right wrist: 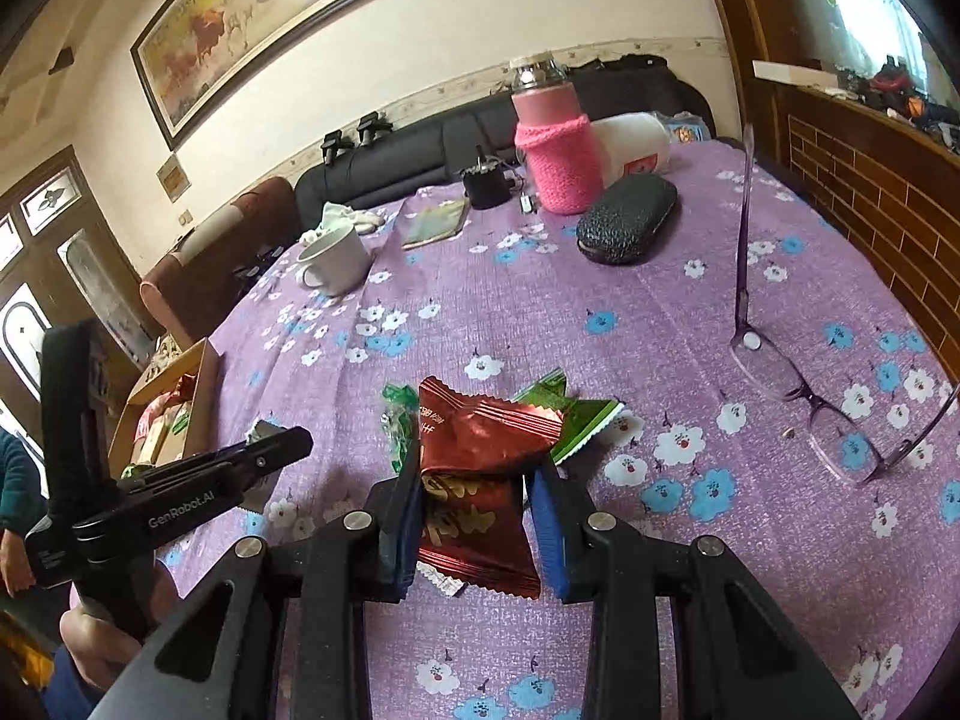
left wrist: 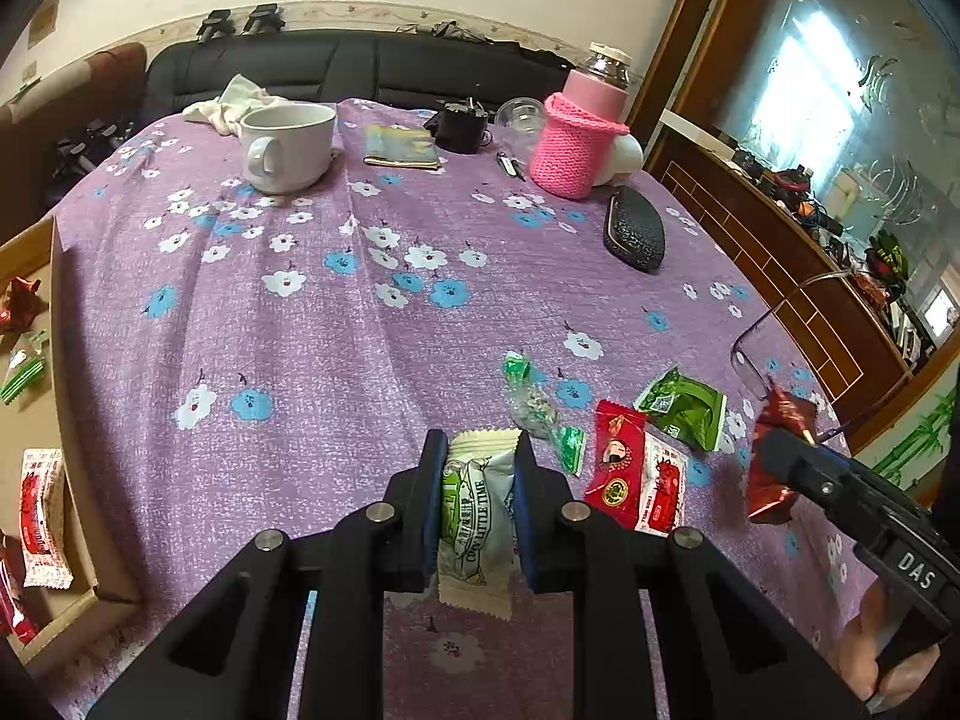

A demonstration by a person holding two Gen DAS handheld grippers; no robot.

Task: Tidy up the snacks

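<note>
My left gripper (left wrist: pixel 478 450) is shut on a white and green snack packet (left wrist: pixel 477 510), held above the purple tablecloth. My right gripper (right wrist: pixel 477 468) is shut on a dark red foil snack packet (right wrist: pixel 480 468); it also shows in the left wrist view (left wrist: pixel 774 468) at the right. On the cloth lie a red and white packet (left wrist: pixel 639 471), a green packet (left wrist: pixel 684 408) and a clear green-ended candy wrapper (left wrist: pixel 540 411). A cardboard box (left wrist: pixel 78 570) at the left table edge holds several snacks; it also shows in the right wrist view (right wrist: pixel 201 396).
A white mug (left wrist: pixel 288 147), a pink knitted bottle (left wrist: pixel 579 132), a black glasses case (left wrist: pixel 636 237), a small booklet (left wrist: pixel 401 147) and a black pot (left wrist: pixel 459 126) stand at the back. Eyeglasses (right wrist: pixel 804 390) lie at the right. A sofa is behind the table.
</note>
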